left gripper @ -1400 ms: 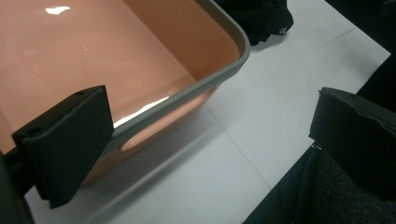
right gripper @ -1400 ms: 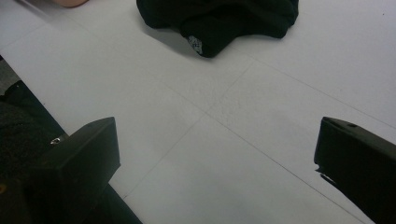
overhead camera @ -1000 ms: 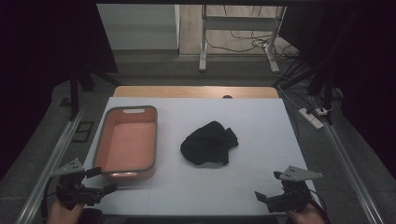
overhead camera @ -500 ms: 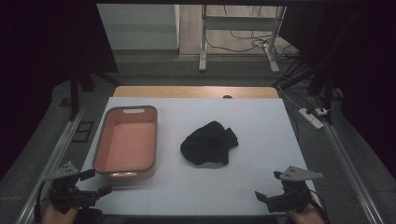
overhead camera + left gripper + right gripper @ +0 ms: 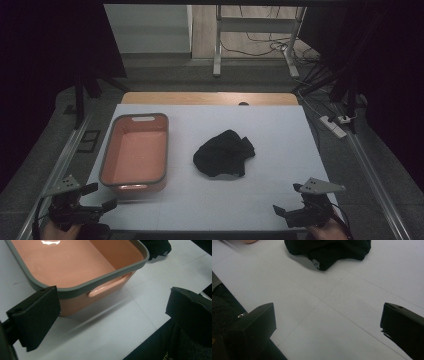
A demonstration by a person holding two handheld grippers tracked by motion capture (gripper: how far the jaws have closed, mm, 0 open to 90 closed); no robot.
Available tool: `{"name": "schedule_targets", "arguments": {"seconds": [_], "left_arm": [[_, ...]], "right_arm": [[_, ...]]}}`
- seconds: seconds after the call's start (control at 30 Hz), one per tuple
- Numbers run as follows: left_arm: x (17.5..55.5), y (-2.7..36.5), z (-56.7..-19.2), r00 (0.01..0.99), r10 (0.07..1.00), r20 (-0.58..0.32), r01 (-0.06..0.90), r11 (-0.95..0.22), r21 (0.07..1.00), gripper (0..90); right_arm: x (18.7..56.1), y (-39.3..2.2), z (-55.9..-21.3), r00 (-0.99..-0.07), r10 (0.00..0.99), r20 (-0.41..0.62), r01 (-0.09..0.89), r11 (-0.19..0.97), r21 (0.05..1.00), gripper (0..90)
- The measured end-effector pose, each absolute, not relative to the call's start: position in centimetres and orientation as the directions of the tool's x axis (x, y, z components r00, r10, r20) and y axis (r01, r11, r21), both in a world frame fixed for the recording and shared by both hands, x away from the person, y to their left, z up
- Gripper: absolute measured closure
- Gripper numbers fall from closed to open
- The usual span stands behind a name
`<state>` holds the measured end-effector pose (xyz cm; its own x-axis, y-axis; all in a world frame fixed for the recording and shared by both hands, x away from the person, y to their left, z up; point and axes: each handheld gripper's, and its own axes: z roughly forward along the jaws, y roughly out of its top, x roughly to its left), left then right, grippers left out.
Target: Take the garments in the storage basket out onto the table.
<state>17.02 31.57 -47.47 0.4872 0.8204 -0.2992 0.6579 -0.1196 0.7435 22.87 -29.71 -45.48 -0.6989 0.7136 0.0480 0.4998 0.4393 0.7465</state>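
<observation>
Left claw point(image 5: 102, 199) has pulled back from basin point(image 5: 134, 152).

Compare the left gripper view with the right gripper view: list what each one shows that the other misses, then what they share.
Left gripper view: nearly the whole orange bin with its grey rim and near handle slot, close ahead of the open left tool.

Right gripper view: the open right tool over bare table, and a small white tag on the black cloth, which lies ahead, untouched. Just a sliver of the bin shows at the top left.

Both: the white table, the black cloth, and jaws spread wide and holding nothing.
</observation>
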Motion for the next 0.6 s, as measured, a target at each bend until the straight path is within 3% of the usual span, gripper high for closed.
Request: {"name": "schedule_targets", "arguments": {"seconds": [0.6], "left_arm": [[16.32,31.53,-47.51,0.5,0.829,-0.248,0.661,-0.181,0.729,0.0]], "right_arm": [[22.89,-29.72,-45.47,-0.698,0.714,0.049,0.502,0.44,0.744,0.0]]}}
